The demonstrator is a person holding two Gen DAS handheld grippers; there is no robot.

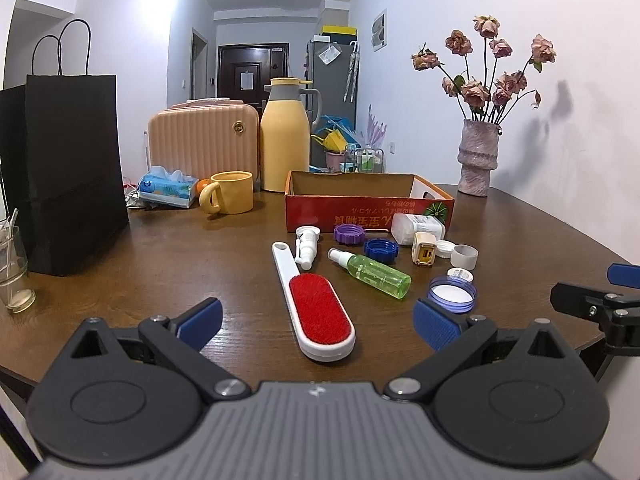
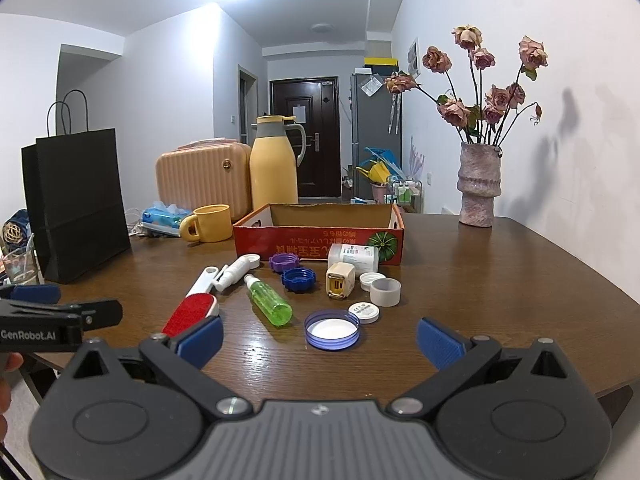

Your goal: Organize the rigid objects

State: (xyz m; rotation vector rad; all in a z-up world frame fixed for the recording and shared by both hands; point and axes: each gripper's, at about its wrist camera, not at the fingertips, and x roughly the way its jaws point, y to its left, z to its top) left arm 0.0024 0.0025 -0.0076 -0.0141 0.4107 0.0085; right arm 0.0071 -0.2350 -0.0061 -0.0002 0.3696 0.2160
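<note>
A red cardboard box [image 1: 370, 208] [image 2: 316, 240] stands open-topped on the brown table, and it looks empty. In front of it lie a red-and-white lint brush [image 1: 316, 304] [image 2: 192, 308], a green spray bottle [image 1: 372, 270] [image 2: 268, 300], a white nasal spray [image 1: 306, 246] [image 2: 236, 272], purple [image 1: 350, 234] [image 2: 285, 262] and blue [image 1: 380, 249] [image 2: 298, 279] caps, a yellow charger cube [image 1: 424, 254] [image 2: 339, 282], a white bottle [image 1: 416, 226] [image 2: 356, 258] and a clear blue lid [image 1: 452, 294] [image 2: 332, 330]. My left gripper [image 1: 318, 324] is open just short of the brush. My right gripper [image 2: 320, 340] is open just short of the blue lid.
A black paper bag [image 1: 68, 172] stands at left, with a glass [image 1: 14, 268] beside it. A yellow mug [image 1: 230, 192], tissue pack [image 1: 168, 190], pink case [image 1: 204, 146] and yellow thermos [image 1: 284, 136] sit behind. A vase of dried roses [image 1: 478, 156] stands far right near the wall.
</note>
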